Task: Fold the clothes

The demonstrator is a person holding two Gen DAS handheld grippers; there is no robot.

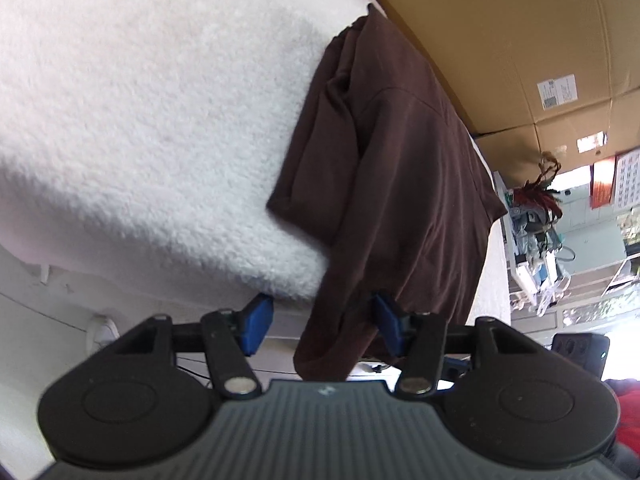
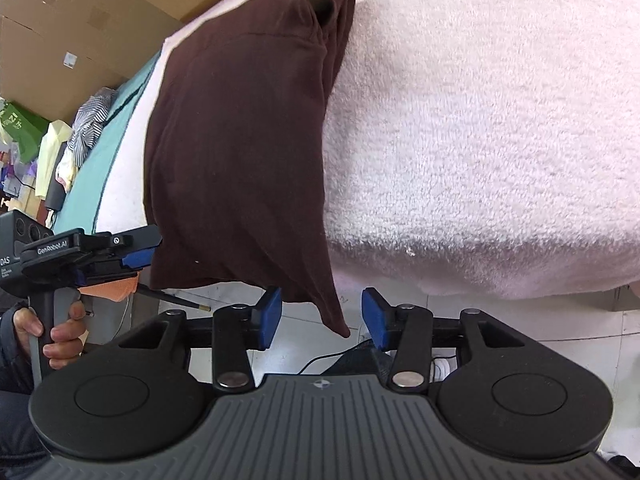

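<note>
Dark brown soft knit garment (image 2: pixel 240 136), folded lengthwise, laid on white fleecy bed cover (image 2: pixel 480 140), lower corners draped over edge. Judged light, limp, non-slippery; best taken at hanging corners. Left tool (image 1: pixel 320 326) and right tool (image 2: pixel 320 318) both apart, nothing clamped.

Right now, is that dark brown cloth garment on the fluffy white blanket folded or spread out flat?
Folded: the dark brown garment lies as a narrow strip with layered edges, its near end hanging over the white blanket's edge.
</note>
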